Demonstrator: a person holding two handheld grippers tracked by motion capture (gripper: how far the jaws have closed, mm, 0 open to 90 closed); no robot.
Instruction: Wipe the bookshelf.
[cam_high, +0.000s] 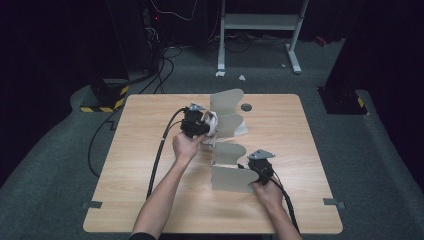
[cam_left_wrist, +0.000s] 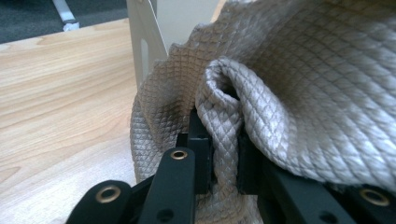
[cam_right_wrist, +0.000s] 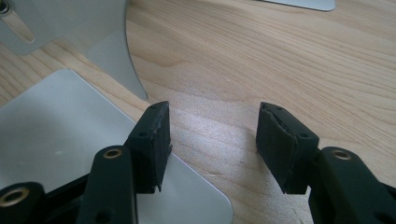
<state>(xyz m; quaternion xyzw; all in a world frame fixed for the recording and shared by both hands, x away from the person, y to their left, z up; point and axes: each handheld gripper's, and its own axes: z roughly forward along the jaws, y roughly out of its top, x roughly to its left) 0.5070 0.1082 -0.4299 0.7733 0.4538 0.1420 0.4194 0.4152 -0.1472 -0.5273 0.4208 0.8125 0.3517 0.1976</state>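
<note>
Dark room, grey carpet floor (cam_high: 60, 165), white metal frame (cam_high: 260, 30) behind, yellow-black hazard tape (cam_high: 102, 107), trailing cables (cam_high: 165, 65)

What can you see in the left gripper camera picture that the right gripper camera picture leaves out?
The left gripper view has a quilted grey cloth, with a fold of it pinched between the left gripper. The right gripper view has the right gripper with its jaws apart and nothing between them, next to a flat metal plate. Both take in the wooden table and pale metal rack parts.
</note>
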